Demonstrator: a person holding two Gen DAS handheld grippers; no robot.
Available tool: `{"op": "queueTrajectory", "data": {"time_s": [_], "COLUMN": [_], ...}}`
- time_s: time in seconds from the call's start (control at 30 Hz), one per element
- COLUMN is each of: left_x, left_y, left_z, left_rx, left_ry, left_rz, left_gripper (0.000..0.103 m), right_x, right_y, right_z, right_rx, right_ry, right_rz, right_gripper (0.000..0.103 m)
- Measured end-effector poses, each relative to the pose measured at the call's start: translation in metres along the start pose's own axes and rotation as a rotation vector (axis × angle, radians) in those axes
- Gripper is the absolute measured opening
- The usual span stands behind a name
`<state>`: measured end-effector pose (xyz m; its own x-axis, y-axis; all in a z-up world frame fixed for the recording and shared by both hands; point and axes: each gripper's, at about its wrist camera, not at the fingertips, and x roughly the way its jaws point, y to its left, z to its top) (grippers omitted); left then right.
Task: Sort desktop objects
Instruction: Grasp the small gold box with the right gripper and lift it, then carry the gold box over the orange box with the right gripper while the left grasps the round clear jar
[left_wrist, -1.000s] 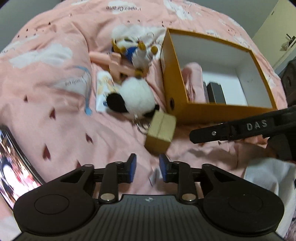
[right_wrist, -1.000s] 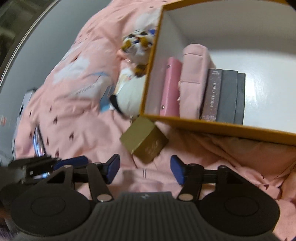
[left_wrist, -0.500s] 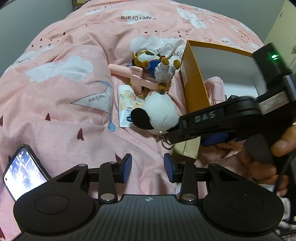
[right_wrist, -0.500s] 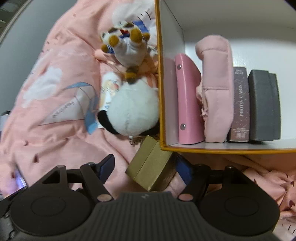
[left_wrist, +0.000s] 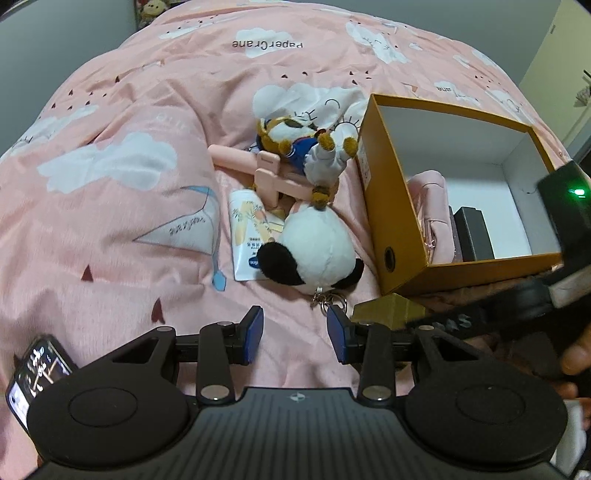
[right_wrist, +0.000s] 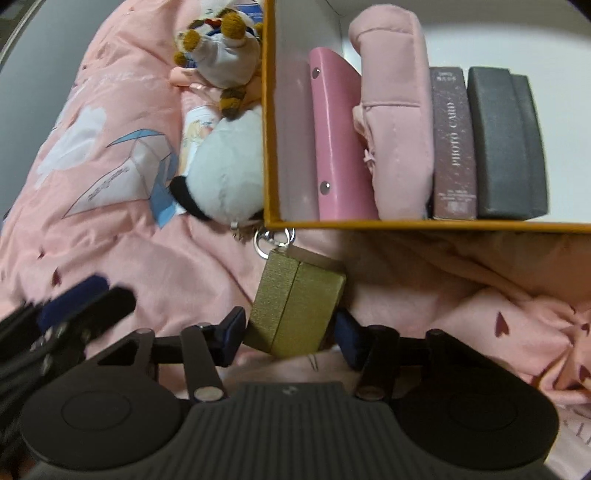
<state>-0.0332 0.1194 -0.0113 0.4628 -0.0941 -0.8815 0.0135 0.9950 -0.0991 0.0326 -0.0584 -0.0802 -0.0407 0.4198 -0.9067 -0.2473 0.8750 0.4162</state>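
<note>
Right gripper (right_wrist: 290, 334): jaws are closing around the gold box (right_wrist: 295, 302), which sits between the pads; the left pad is seen at or very near its side, while contact on the right cannot be made out, so no firm grip is judged yet.
Gold box: it lies on the pink bedspread (right_wrist: 122, 236), just outside the near wall of the orange storage box (right_wrist: 424, 224); its long axis runs away from the jaws, tilted slightly right, and its seam faces up.
Left gripper (left_wrist: 295, 334): jaws are held about half open with nothing between them, over bare bedspread.
Nearer hand: the right one; in the left view the gold box is seen off to the right of the left jaws.
Panda plush (right_wrist: 229, 181): its key ring touches the gold box's far corner, a snag risk on lifting.
Storage box contents: a pink binder (right_wrist: 340, 140), pink pouch (right_wrist: 395, 122), photo card book (right_wrist: 453, 147) and grey case (right_wrist: 506, 144) are stood in a row.
</note>
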Motion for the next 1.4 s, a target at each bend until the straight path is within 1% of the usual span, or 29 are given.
{"op": "queueTrajectory", "data": {"time_s": [0.07, 0.23, 0.3, 0.37, 0.4, 0.53, 0.6, 0.63, 0.73, 0.8, 0.9, 1.07, 1.2, 1.23, 1.27, 1.3, 1.37, 1.4], "left_x": [-0.001, -0.01, -0.014, -0.017, -0.018, -0.017, -0.014, -0.012, 0.004, 0.02, 0.045, 0.085, 0.105, 0.107, 0.11, 0.11, 0.107, 0.105], "left_y": [0.0, 0.005, 0.007, 0.009, 0.01, 0.012, 0.009, 0.007, -0.007, -0.019, -0.035, -0.043, -0.048, -0.047, -0.047, -0.045, -0.039, -0.036], "left_z": [0.003, 0.016, 0.025, 0.033, 0.038, 0.059, 0.07, 0.075, 0.089, 0.098, 0.106, 0.115, 0.119, 0.119, 0.12, 0.12, 0.121, 0.122], "left_rx": [0.003, -0.007, -0.013, -0.018, -0.024, -0.066, -0.075, -0.069, -0.041, -0.006, 0.048, 0.03, 0.016, 0.011, 0.011, 0.008, -0.011, -0.024], "left_ry": [-0.006, -0.037, -0.057, -0.071, -0.079, -0.098, -0.116, -0.127, -0.144, -0.14, -0.139, -0.099, -0.098, -0.103, -0.108, -0.122, -0.143, -0.145], "left_rz": [-0.005, -0.011, -0.007, -0.007, -0.013, -0.059, -0.061, -0.062, -0.06, -0.037, 0.005, 0.034, 0.083, 0.099, 0.126, 0.139, 0.136, 0.125], "left_gripper": [0.044, 0.044, 0.044, 0.049, 0.049, 0.056, 0.06, 0.063, 0.064, 0.064, 0.064, 0.064, 0.064, 0.063, 0.055, 0.052, 0.037, 0.033], "right_x": [-0.01, -0.046, -0.065, -0.084, -0.093, -0.133, -0.153, -0.161, -0.175, -0.177, -0.18, -0.173, -0.154, -0.15, -0.145, -0.142, -0.136, -0.135], "right_y": [-0.001, 0.001, 0.005, 0.005, 0.005, -0.002, -0.011, -0.016, -0.028, -0.036, -0.055, -0.086, -0.104, -0.107, -0.111, -0.113, -0.116, -0.117], "right_z": [-0.001, -0.002, -0.005, -0.006, -0.006, 0.0, 0.008, 0.012, 0.026, 0.034, 0.043, 0.057, 0.065, 0.065, 0.066, 0.066, 0.066, 0.065], "right_rx": [-0.028, -0.111, -0.162, -0.188, -0.198, -0.204, -0.188, -0.178, -0.148, -0.12, -0.078, -0.02, 0.017, 0.026, 0.033, 0.039, 0.042, 0.04], "right_ry": [-0.005, -0.061, -0.112, -0.157, -0.183, -0.309, -0.372, -0.404, -0.489, -0.528, -0.562, -0.579, -0.543, -0.532, -0.52, -0.511, -0.5, -0.497], "right_rz": [0.021, 0.068, 0.076, 0.099, 0.108, 0.115, 0.117, 0.109, 0.045, -0.01, -0.074, -0.142, -0.188, -0.188, -0.181, -0.172, -0.16, -0.16], "right_gripper": [0.052, 0.051, 0.05, 0.049, 0.049, 0.049, 0.049, 0.049, 0.049, 0.049, 0.049, 0.049, 0.049, 0.049, 0.049, 0.049, 0.049, 0.049]}}
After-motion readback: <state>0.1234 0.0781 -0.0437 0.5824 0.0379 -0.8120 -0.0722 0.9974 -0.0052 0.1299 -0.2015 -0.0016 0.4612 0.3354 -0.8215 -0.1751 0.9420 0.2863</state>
